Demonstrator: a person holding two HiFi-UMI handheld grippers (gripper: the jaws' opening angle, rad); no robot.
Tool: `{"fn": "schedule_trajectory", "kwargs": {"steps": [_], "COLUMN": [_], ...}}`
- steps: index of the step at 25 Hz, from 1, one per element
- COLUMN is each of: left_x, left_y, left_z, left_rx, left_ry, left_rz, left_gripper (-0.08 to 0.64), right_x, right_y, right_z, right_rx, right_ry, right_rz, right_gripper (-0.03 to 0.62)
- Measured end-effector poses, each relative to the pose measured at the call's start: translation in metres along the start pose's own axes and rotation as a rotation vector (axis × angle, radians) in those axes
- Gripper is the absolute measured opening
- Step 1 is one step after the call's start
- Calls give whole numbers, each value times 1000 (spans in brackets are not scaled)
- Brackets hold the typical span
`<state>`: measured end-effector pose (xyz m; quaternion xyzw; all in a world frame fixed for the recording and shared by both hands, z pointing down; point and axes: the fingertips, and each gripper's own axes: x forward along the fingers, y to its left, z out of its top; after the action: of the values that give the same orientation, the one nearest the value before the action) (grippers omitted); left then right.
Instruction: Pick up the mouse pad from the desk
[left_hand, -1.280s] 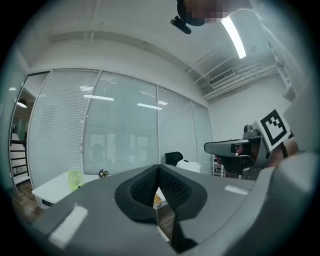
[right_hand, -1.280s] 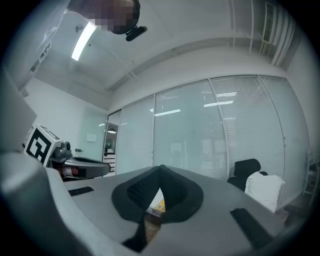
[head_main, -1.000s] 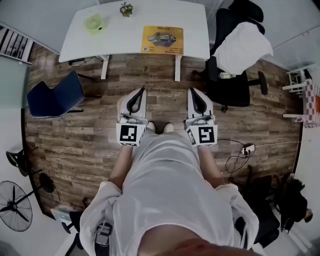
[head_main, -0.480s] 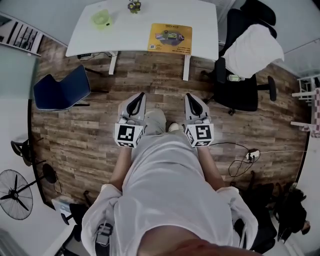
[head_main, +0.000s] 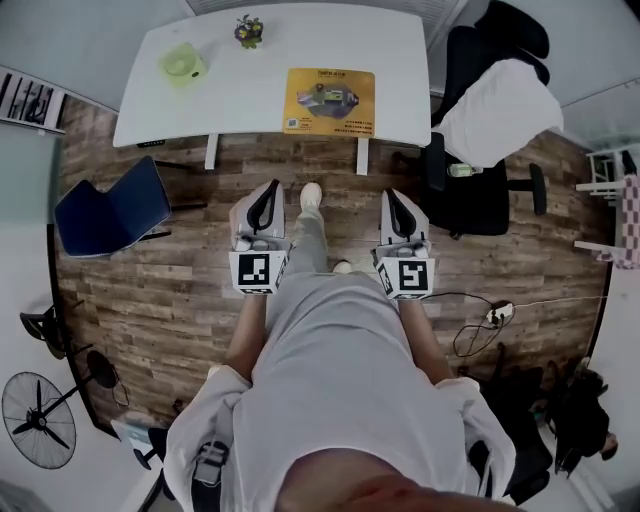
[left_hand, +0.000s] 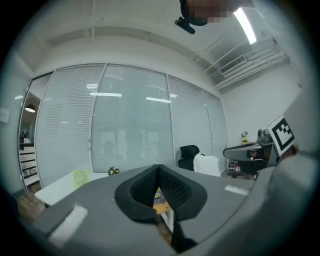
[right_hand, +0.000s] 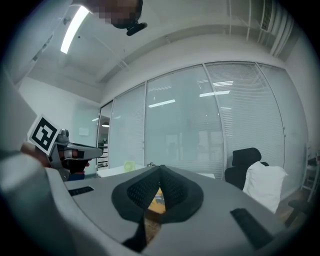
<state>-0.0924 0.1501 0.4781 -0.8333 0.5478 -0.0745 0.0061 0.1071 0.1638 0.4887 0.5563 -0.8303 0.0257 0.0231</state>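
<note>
Both the left gripper (head_main: 270, 187) and right gripper (head_main: 391, 196), jaws pressed together and empty, hang short of the desk (head_main: 240, 85), so one should probably spread before reaching the mouse pad (head_main: 329, 100) on it.

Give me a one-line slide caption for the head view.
Left gripper and right gripper shut, short of the white desk; yellow mouse pad untouched.

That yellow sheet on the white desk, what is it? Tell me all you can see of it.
It looks like a mouse pad: a flat, yellow-orange rectangle with a darker printed picture in its middle and a dark square in one near corner. It lies flat on the right half of the white desk, close to the front edge. Nothing else touches it.
</note>
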Motion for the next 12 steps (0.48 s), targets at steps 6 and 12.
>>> {"fn": "schedule_trajectory", "kwargs": {"steps": [6, 12], "left_x": [87, 165], "left_y": [50, 97], "left_z": [21, 31], "left_rx": [-3, -20], "left_ry": [-50, -51], "left_rz": [-22, -68], "left_gripper": [-9, -9], "right_x": [89, 169], "right_y": [-34, -59], "right_z": [28, 43], "right_rx": [-65, -65], "right_ry": [2, 7], "right_rz": [-41, -88], "right_gripper": [3, 3]}}
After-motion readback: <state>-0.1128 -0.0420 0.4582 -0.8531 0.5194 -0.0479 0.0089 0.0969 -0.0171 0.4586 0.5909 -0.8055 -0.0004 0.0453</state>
